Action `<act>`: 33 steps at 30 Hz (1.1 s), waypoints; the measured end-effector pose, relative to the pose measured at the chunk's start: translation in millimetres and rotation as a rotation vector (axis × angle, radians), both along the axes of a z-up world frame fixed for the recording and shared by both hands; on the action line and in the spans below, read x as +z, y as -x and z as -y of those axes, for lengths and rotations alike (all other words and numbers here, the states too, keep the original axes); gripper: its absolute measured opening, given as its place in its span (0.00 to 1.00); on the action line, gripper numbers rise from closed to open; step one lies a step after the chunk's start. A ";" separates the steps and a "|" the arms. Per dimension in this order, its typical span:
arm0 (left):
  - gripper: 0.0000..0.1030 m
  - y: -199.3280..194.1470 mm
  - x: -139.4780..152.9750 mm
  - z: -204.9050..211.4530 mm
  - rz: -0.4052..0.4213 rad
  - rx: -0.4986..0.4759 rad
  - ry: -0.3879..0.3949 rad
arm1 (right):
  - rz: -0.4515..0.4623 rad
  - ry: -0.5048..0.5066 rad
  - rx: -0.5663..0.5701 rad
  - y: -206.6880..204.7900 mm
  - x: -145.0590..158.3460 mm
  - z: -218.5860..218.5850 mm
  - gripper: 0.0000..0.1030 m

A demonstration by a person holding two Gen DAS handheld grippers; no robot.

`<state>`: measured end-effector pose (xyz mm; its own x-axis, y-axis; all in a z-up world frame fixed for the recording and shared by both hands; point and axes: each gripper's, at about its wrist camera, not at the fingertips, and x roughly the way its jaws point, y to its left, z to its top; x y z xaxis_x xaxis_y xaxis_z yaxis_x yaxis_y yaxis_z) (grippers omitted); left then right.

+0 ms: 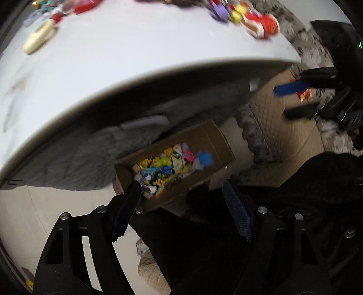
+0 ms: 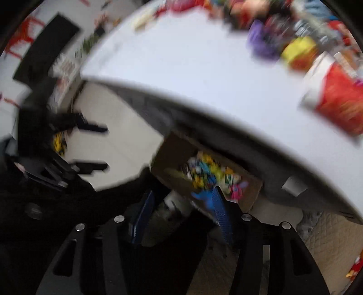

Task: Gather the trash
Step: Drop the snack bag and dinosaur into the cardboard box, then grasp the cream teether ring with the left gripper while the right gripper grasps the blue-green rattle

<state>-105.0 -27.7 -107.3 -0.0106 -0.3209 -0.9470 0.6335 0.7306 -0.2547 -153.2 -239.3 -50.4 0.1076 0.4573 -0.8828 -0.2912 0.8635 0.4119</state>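
left gripper (image 1: 181, 192): fingers well apart, nothing between them; it points down at the floor.
right gripper (image 2: 181, 204): fingers apart; blur hides whether a small piece sits between them, I see none clearly.
cardboard box (image 1: 204, 136): on the floor under the edge of the white table (image 1: 136, 68), straight ahead of both grippers, already holding a heap of coloured wrappers (image 1: 168, 168).
box long axis: slanted across the left gripper's view, near end beside its left finger.
nearer hand: the left, I judge; its fingertips reach the box rim.
trash left: more wrappers (image 1: 245, 15) on the table top, far beyond both grippers.
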 end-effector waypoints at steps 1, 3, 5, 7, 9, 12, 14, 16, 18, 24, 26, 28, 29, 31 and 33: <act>0.71 -4.3 9.3 -4.2 0.023 0.004 0.013 | 0.034 -0.037 -0.053 -9.5 16.5 6.8 0.52; 0.71 -15.9 27.9 -12.9 0.073 0.021 0.028 | 0.101 -0.146 -0.185 -36.8 48.1 18.8 0.56; 0.71 -33.5 43.3 -17.9 0.114 0.044 0.042 | 0.153 -0.222 -0.297 -65.1 65.9 24.8 0.61; 0.74 -54.4 58.8 -24.8 0.158 0.076 0.061 | 0.179 -0.308 -0.434 -101.5 74.4 29.0 0.61; 0.76 -67.6 67.4 -29.9 0.190 0.089 0.071 | 0.178 -0.356 -0.530 -129.1 71.8 29.5 0.61; 0.76 -83.5 72.2 -39.0 0.218 0.105 0.058 | 0.128 -0.367 -0.651 -163.0 60.4 29.3 0.61; 0.76 -92.8 73.9 -47.1 0.227 0.121 0.060 | 0.057 -0.347 -0.734 -178.9 47.9 30.0 0.61; 0.76 -99.5 73.9 -54.2 0.231 0.135 0.067 | -0.006 -0.318 -0.780 -185.0 32.1 36.4 0.61; 0.76 -112.5 75.2 -57.2 0.239 0.156 0.076 | -0.062 -0.315 -0.818 -195.7 16.3 39.2 0.63; 0.76 -163.7 68.7 -64.9 0.255 0.266 0.107 | -0.020 -0.087 -0.785 -230.4 6.8 28.9 0.36; 0.76 -181.1 61.6 -62.1 0.266 0.290 0.102 | 0.004 -0.073 -0.743 -232.6 3.4 30.9 0.34; 0.76 -195.2 54.4 -55.8 0.287 0.298 0.072 | 0.013 -0.083 -0.713 -235.1 -0.6 34.7 0.33; 0.76 -200.5 51.8 -51.7 0.292 0.290 0.065 | 0.011 -0.082 -0.699 -240.1 -1.4 37.4 0.34; 0.76 -208.3 48.8 -45.8 0.320 0.285 0.033 | -0.028 -0.042 -0.647 -244.7 -2.8 34.0 0.36; 0.78 -219.1 46.1 -42.0 0.346 0.301 0.000 | -0.059 0.033 -0.634 -245.2 -5.7 29.9 0.48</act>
